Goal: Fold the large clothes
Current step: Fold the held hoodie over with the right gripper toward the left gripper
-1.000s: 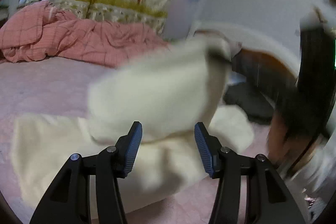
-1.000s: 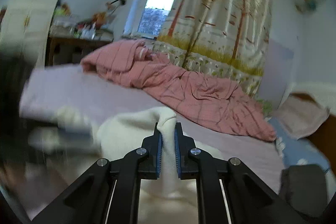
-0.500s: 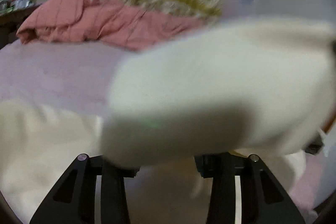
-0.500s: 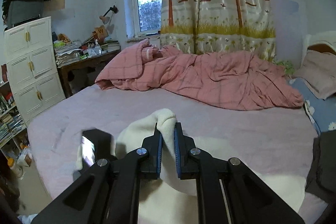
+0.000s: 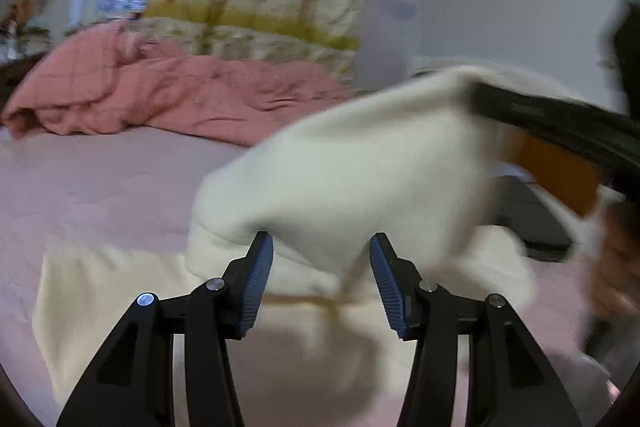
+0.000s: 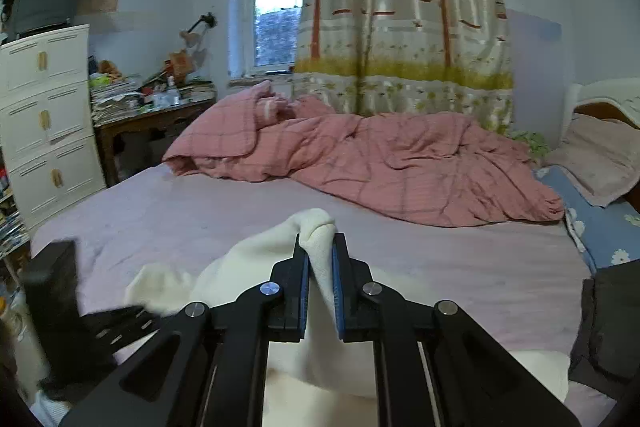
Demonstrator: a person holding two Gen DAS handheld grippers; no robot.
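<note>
**A raised flap of the cream garment crosses over, my left jaws are free again**

The bed (image 6: pixel 420 267) with its lilac sheet carries everything. At its far side lies the crumpled pink quilt (image 6: pixel 360 163), in front of the tree-pattern curtain (image 6: pixel 404 7), and both are well apart from my work. On the near part of the sheet the cream garment (image 5: pixel 132 291) lies spread, thick and soft like fleece, and one part of it is lifted in the air.

This lifted part is what has changed. One second ago it hung low and more to the middle of the left wrist view; half a second ago it swept so close that it hid my left jaws completely. Now it stretches from the upper right down toward the flat layer, and its lower edge hangs just behind my left gripper (image 5: pixel 322 277).

My right gripper (image 6: pixel 319 259) has its jaws pressed together on a fold of the garment, and a small lump of cloth stands out above the tips. This pinch is the same in all three moments.

My left jaws are opening at this moment, and between the blue pads (image 5: pixel 258 287) I see only cloth farther away, nothing pinched.

I judge that the fold is in the middle: the right side carries the flap over, and the left should now find an edge to hold or press down.
</note>
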